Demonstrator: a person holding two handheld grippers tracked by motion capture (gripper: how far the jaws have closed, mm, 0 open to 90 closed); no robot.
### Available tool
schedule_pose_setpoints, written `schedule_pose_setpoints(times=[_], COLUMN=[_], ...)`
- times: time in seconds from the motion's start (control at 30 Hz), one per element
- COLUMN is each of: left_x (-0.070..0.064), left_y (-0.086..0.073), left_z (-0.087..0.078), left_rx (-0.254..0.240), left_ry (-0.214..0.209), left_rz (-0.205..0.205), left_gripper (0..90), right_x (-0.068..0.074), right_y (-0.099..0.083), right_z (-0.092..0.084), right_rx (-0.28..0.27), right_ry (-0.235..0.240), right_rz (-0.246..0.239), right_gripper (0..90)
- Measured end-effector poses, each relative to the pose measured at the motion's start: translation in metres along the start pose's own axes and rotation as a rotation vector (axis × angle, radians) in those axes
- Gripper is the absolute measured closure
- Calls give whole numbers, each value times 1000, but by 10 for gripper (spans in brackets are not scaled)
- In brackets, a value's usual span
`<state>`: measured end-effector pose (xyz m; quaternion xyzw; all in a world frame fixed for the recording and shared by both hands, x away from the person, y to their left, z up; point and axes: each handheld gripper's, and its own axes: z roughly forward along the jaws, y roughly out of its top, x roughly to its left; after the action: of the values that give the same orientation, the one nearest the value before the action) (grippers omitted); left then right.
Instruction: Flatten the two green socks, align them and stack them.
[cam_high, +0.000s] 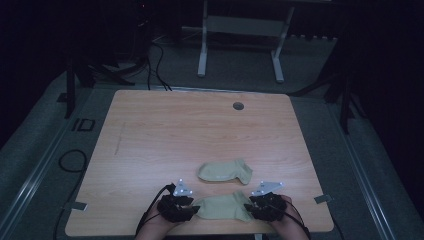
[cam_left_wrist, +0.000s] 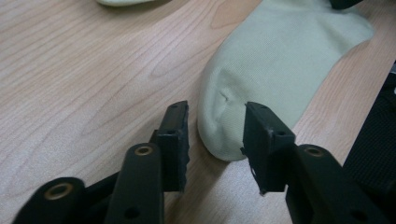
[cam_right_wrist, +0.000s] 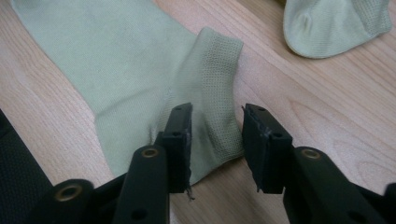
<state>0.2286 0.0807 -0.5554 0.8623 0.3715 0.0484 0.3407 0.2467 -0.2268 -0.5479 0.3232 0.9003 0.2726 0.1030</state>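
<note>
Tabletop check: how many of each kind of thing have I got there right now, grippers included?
Pale green socks: 2, the near sock between the grippers and the far sock behind it
Handheld grippers: 2, the left gripper open around the near sock's toe end and the right gripper open around its cuff end
Total: 4
</note>
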Motion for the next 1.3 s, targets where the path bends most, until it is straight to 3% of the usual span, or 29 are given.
schedule_pose_setpoints(times=[0.13,0.2,0.3,0.4,0.63,0.77,1.3], left_x=[0,-1,-2,-3,1,4,18], left_y=[-1,-2,-3,-2,6,11,56], left_z=[2,3,3,2,-12,-16,-38], left_rx=[3,7,-3,-5,-68,-74,-107], left_ry=[4,0,-10,-15,-48,-52,-37], left_rz=[3,13,8,16,-19,-22,-2], left_gripper=[694,803,864,872,874,874,875], right_x=[1,2,4,6,6,3,-15], right_y=[0,-1,-1,-1,5,11,44], right_z=[0,0,0,-3,-28,-37,-62], right_rx=[-1,-9,-10,-20,-97,-129,-200], right_ry=[2,6,0,-3,-1,-9,-70], right_rz=[0,7,7,8,31,30,7], right_gripper=[740,805,833,837,840,839,839])
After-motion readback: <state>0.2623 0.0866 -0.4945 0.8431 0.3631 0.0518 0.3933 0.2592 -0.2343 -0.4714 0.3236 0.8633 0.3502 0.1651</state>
